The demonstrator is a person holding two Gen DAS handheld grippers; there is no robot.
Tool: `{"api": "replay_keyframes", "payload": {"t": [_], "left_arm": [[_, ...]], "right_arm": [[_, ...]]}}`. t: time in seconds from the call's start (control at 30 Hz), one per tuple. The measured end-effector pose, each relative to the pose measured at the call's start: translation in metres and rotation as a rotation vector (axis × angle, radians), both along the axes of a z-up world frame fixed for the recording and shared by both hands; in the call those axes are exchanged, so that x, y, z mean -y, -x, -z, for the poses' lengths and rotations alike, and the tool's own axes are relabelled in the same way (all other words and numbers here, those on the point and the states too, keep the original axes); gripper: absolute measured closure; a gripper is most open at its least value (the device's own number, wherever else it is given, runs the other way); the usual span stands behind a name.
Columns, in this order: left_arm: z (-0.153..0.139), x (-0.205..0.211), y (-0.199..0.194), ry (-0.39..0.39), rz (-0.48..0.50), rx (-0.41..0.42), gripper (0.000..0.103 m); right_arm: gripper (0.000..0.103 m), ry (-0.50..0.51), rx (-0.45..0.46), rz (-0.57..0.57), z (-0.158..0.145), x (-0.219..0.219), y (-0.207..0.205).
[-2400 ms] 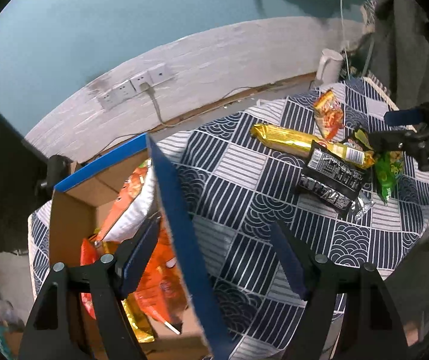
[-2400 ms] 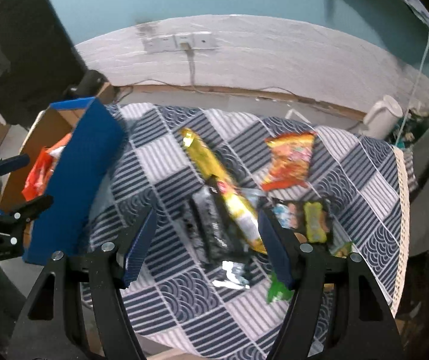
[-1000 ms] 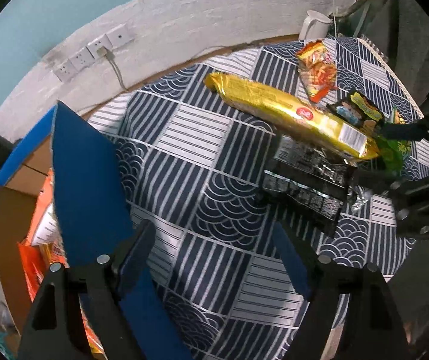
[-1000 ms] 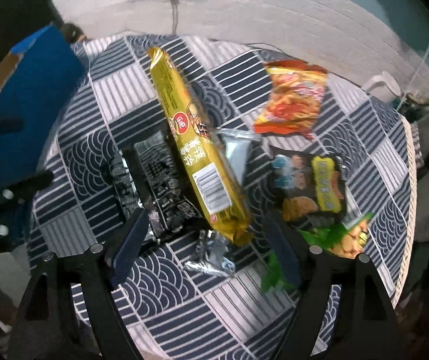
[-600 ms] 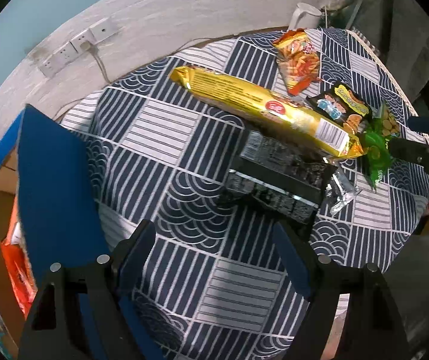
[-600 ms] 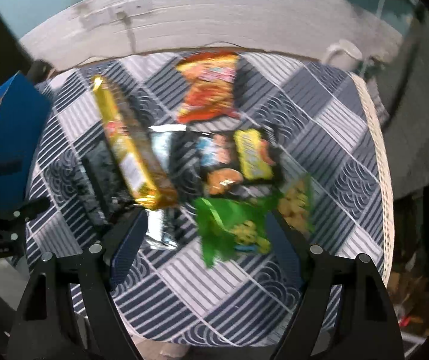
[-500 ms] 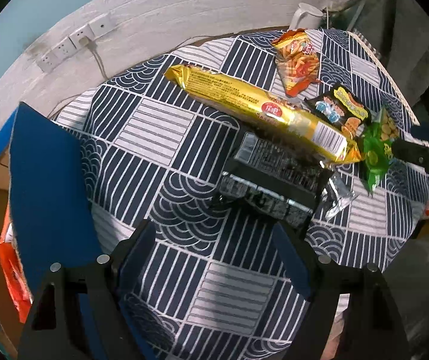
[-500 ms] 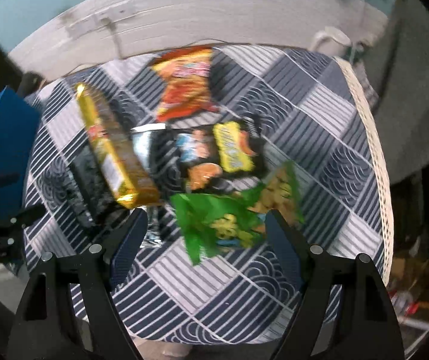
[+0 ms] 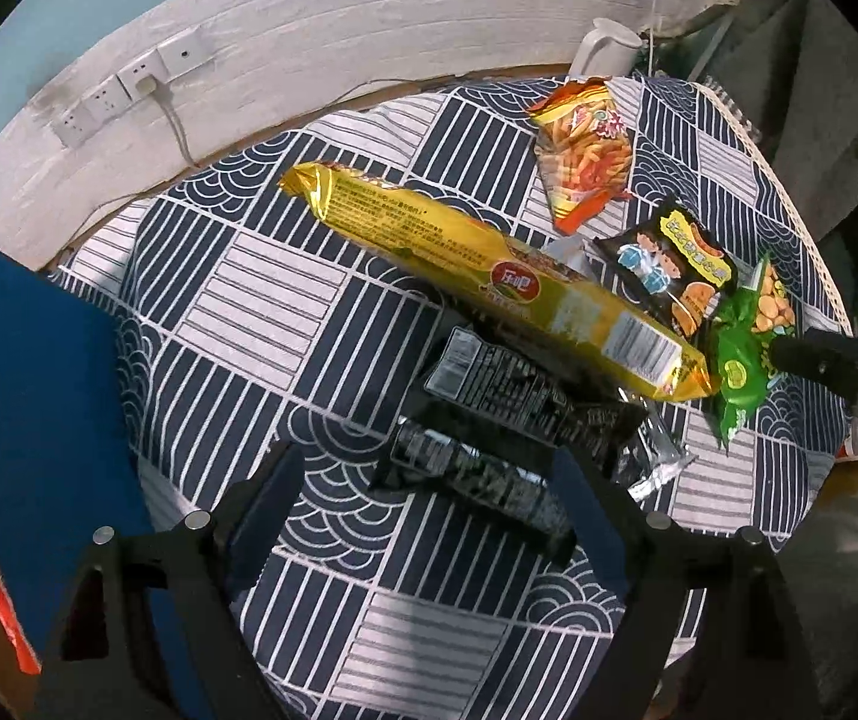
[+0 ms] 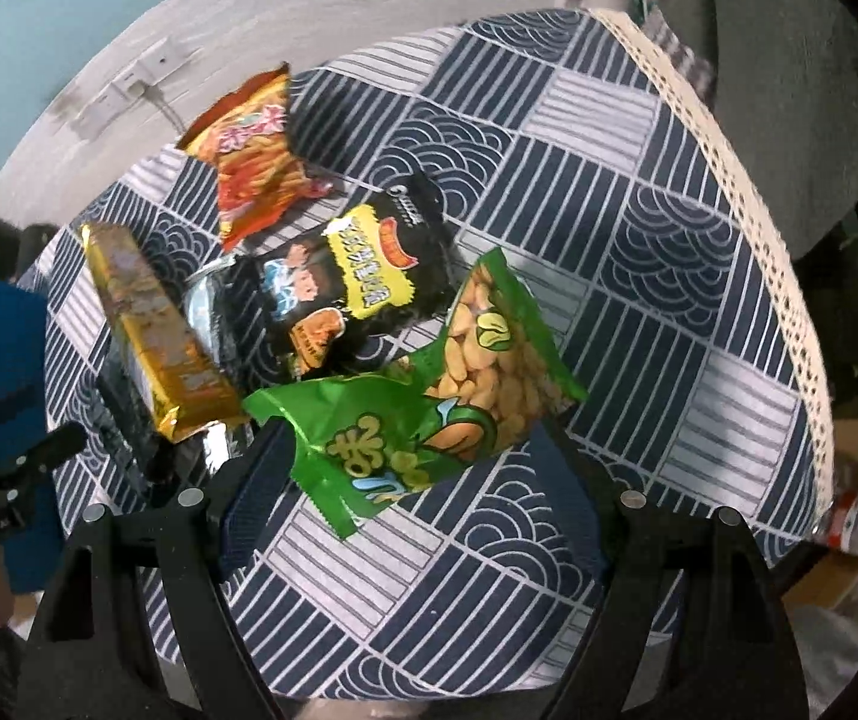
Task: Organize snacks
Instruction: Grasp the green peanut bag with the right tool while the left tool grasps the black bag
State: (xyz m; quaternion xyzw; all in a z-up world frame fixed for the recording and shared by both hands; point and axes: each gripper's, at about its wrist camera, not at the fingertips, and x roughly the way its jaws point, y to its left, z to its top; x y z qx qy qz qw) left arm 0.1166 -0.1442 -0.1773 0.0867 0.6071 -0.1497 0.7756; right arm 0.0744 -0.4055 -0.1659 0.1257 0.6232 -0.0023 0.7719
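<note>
The right gripper [image 10: 411,456], jaws wide and holding nothing, sits over the green bag [image 10: 423,414] at 6 o'clock in the snack pile, and the left gripper [image 9: 429,480], also wide, over the black packs [image 9: 489,444]; slippery wrappers could slide away.

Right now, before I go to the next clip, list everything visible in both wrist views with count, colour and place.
long snack pack: 1, gold, lying across the black wrappers mid-table
black wrappers: at least 2, black, under the gold pack's near end
chip bag: 1, orange, far side of table
cartoon snack bag: 1, black and yellow, beside the peanuts
peanut bag: 1, green, between the right fingers
tablecloth: 1, navy and white
box: 1, blue flap, left of table, orange packs inside
wall sockets: white strip
mug: 1, white, behind table
left gripper: black, open
right gripper: black, open
</note>
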Motion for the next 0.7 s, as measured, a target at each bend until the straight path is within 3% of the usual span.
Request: {"api": "replay_keyframes", "payload": {"t": [0.3,0.53,0.6,0.67,0.7], "left_arm": [[0.012,-0.003,-0.011,0.035,-0.073,-0.045,0.017],[0.018,-0.012,-0.016,0.113,-0.233,-0.093,0.017],[0.019,-0.012,-0.016,0.133,-0.271,-0.105,0.017],[0.020,-0.011,-0.016,0.141,-0.299,-0.112,0.017],[0.022,-0.010,-0.016,0.139,-0.319,-0.119,0.017]], "right_arm": [[0.023,-0.121,-0.058,0.166,0.028,0.017,-0.005],[0.023,-0.142,-0.065,0.160,0.041,0.014,-0.013],[0.031,-0.113,-0.044,0.110,0.037,0.010,-0.016],[0.049,-0.089,-0.035,0.067,0.034,0.003,-0.019],[0.053,-0.083,-0.032,0.048,0.034,0.001,-0.019]]}}
